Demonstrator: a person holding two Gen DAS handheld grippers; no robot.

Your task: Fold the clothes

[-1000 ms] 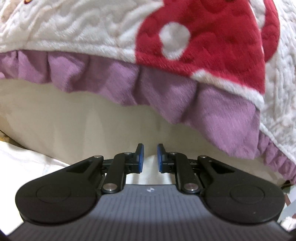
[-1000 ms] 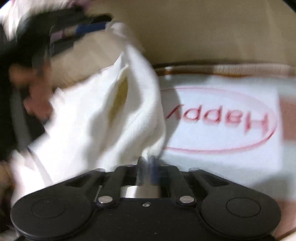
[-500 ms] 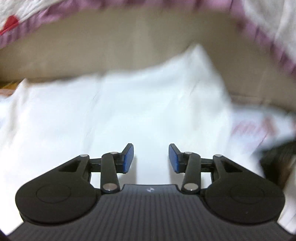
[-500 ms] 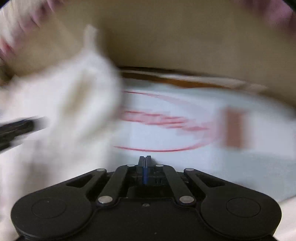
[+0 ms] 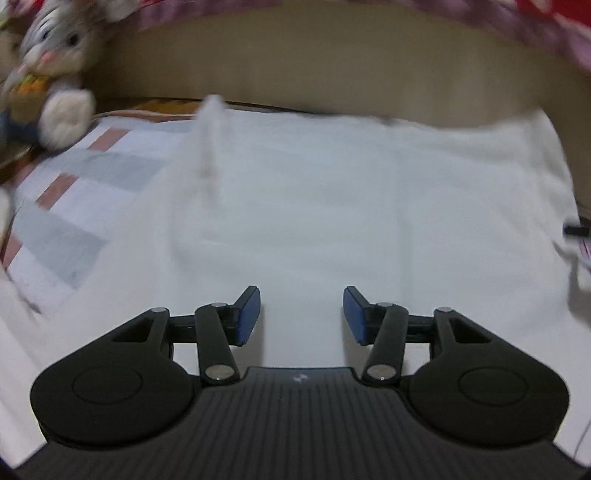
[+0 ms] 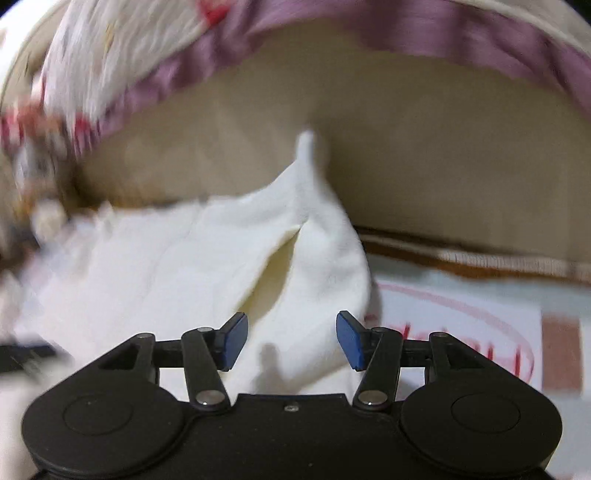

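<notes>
Now both grippers released, nothing between the blue pads.

Left gripper (image 5: 301,316): jaws wide apart, hovering low over a white garment (image 5: 332,206). Garment spread fairly flat across a printed sheet (image 5: 62,206) with grey and reddish blocks. One blurred fold (image 5: 210,136) sticking up near the far left part of the cloth. Beige wall (image 5: 314,59) just behind the garment's far edge. Plush toy (image 5: 55,74) at upper left, blurred, sitting on the sheet's corner. Purple-frilled blanket (image 5: 535,22) along the top right. Small dark object at the right edge, too little of it to identify.

Right gripper (image 6: 291,341): jaws likewise spread, empty, just above the same garment (image 6: 177,258). Here the cloth bunched, with a deep crease (image 6: 280,258) running up to a peak (image 6: 306,147) that stands against the wall (image 6: 443,155). Garment edge lying over the sheet (image 6: 498,314), partly covering a red oval print with lettering, unreadable. Brown-and-cream hem (image 6: 480,258) along the sheet's far edge. Blanket (image 6: 147,55), white with purple frill, hanging across the top, blurred. Plush toy (image 6: 33,166) smeared at the left. Dark blurred bar at lower left, possibly the other gripper; cannot tell.
</notes>
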